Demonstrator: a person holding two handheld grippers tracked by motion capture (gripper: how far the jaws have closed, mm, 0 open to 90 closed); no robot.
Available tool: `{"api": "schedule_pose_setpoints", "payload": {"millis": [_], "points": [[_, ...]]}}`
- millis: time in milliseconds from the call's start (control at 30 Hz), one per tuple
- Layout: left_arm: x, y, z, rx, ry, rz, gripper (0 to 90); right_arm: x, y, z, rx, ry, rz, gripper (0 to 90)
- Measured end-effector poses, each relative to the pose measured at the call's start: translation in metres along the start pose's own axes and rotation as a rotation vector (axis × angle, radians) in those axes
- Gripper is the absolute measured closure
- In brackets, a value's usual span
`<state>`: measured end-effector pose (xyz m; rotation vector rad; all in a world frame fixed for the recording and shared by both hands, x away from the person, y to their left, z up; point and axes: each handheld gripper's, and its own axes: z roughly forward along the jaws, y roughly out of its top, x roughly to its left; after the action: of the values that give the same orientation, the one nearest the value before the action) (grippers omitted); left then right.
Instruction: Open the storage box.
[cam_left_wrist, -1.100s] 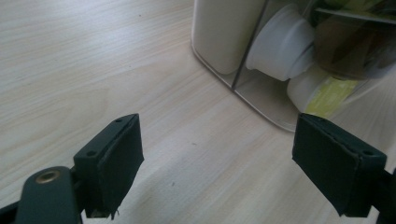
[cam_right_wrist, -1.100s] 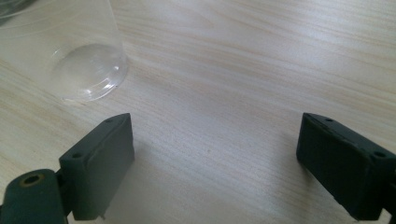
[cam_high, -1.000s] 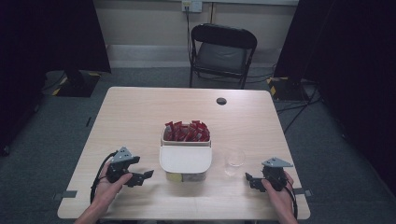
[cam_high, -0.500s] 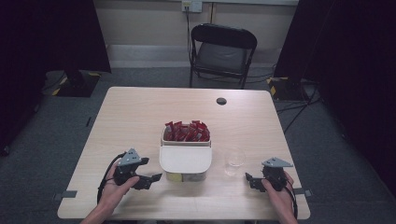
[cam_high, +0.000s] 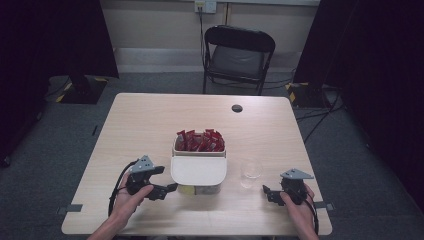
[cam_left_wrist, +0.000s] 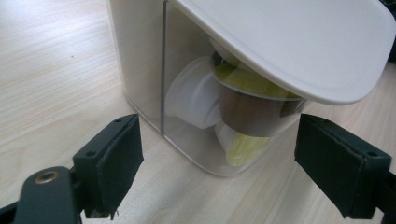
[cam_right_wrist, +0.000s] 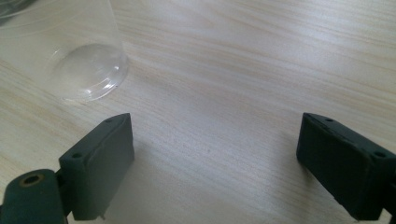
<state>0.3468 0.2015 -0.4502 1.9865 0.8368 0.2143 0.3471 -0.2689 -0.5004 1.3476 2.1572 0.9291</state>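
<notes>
The left gripper, jaws wide and empty, points right at the lidded container mid-desk; right gripper, also wide and empty, sits near a clear cup

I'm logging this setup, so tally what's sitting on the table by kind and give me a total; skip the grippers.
Two-compartment container holding red packets and pods: 1
Clear plastic cup: 1
Small black round object, too small to identify: 1
Total: 3
</notes>
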Motion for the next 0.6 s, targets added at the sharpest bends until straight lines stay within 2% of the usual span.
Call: {"api": "schedule_pose_setpoints", "payload": {"millis": [200, 333, 600], "points": [[0.0, 0.006, -0.004, -0.017, -0.008, 0.002, 13.2, 0.0, 0.0, 0.0, 0.0, 0.0, 0.0, 10.6], [0.001, 0.009, -0.006, -0.006, -0.011, 0.01, 11.6, 0.0, 0.0, 0.0, 0.0, 0.0, 0.0, 10.7], [0.002, 0.013, -0.008, -0.03, -0.025, -0.003, 12.6, 0.0, 0.0, 0.0, 0.0, 0.0, 0.0, 10.6]]}}
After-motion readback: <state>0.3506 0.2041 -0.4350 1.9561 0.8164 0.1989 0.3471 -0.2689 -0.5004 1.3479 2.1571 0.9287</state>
